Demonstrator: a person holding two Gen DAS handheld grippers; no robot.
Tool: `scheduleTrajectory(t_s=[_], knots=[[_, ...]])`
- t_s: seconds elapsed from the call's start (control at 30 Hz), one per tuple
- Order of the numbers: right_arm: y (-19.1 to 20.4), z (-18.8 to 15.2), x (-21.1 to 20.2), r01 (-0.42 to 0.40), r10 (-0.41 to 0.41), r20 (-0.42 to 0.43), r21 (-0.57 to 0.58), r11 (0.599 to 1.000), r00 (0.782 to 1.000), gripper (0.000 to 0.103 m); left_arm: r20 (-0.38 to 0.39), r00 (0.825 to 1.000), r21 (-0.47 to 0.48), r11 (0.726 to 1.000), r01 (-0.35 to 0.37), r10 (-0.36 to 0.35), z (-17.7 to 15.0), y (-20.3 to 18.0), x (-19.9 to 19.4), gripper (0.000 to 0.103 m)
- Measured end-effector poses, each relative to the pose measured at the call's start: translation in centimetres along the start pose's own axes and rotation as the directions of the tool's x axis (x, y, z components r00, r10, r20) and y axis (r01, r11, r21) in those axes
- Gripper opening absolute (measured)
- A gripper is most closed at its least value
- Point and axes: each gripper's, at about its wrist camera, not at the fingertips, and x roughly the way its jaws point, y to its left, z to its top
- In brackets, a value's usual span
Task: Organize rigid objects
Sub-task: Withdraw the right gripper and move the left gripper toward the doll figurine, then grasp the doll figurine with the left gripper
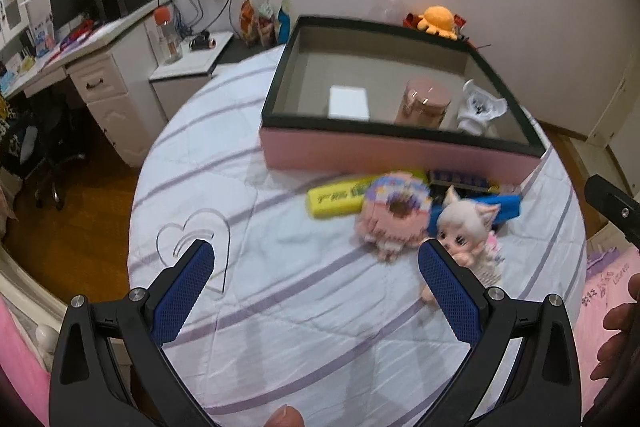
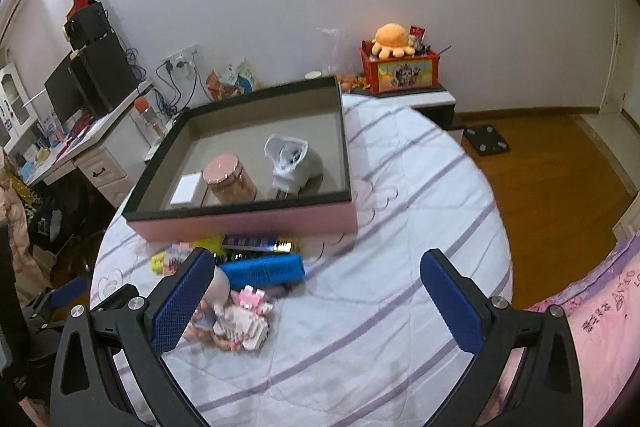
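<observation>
**Two open tongs above a bed with a box and loose toys**

Left tongs point(image 1: 316, 263): jaws spread wide, nothing between them. Right tongs point(image 2: 316, 271): jaws likewise spread wide and empty. Both hover over the striped sheet point(image 1: 320, 327).

Ahead of both tongs lies one pink box point(image 1: 392, 151) with a dark rim. It holds three things: one white card point(image 1: 348, 101), one pink jar point(image 1: 424, 103) and one white toy point(image 1: 480, 109), all apart from one another.

Between the tongs and the box lie the loose things, counted as five:
- one yellow case point(image 1: 332, 201), ahead of the left tongs;
- one block model point(image 1: 394, 219), pink and blurred, touching the yellow case;
- one doll point(image 1: 466, 227), just beyond the left tongs' right finger, which hides part of it;
- one blue case point(image 2: 262, 270), ahead of the right tongs' left finger;
- one dark pack point(image 2: 260, 243), just before the box wall.

In the right wrist view the left finger covers part of the doll.

Surroundings: a desk point(image 1: 80, 47) far to the left, an orange plush point(image 2: 392, 39) on a red crate point(image 2: 400, 73) beyond the box, and a pink quilt point(image 2: 600, 307) to the right.
</observation>
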Motion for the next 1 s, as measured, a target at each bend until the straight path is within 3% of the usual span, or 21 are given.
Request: scheduleTrajectory(t_s=[0.23, 0.47, 0.73, 0.9, 1.0], knots=[[0.5, -0.4, 0.7, -0.002, 0.002, -0.020, -0.013, 1.000, 1.000, 0.103, -0.033, 0.999, 0.006, 1.000, 0.009, -0.009, -0.3, -0.1, 1.5, 0.103], [-0.1, -0.2, 0.9, 0.019, -0.018, -0.025, 0.001, 1.000, 1.000, 0.103, -0.036, 0.996, 0.078, 0.994, 0.083, -0.080, -0.5, -2.7, 1.4, 0.103], [-0.9, -0.2, 0.4, 0.034, -0.033, -0.020, 0.011, 0.999, 0.999, 0.103, -0.040, 0.993, 0.114, 0.987, 0.112, -0.108, -0.1, -5.2, 1.5, 0.103], [-1.9, -0.3, 0.5, 0.037, -0.037, -0.026, 0.028, 0.999, 0.999, 0.103, -0.074, 0.993, 0.123, 0.987, 0.105, -0.096, 0.0, -6.5, 2.9, 0.099], [-2.4, -0.2, 0.8, 0.038, -0.037, -0.031, 0.035, 0.999, 0.999, 0.103, -0.090, 0.986, 0.100, 0.984, 0.146, -0.137, 0.0, -6.7, 3.5, 0.099]])
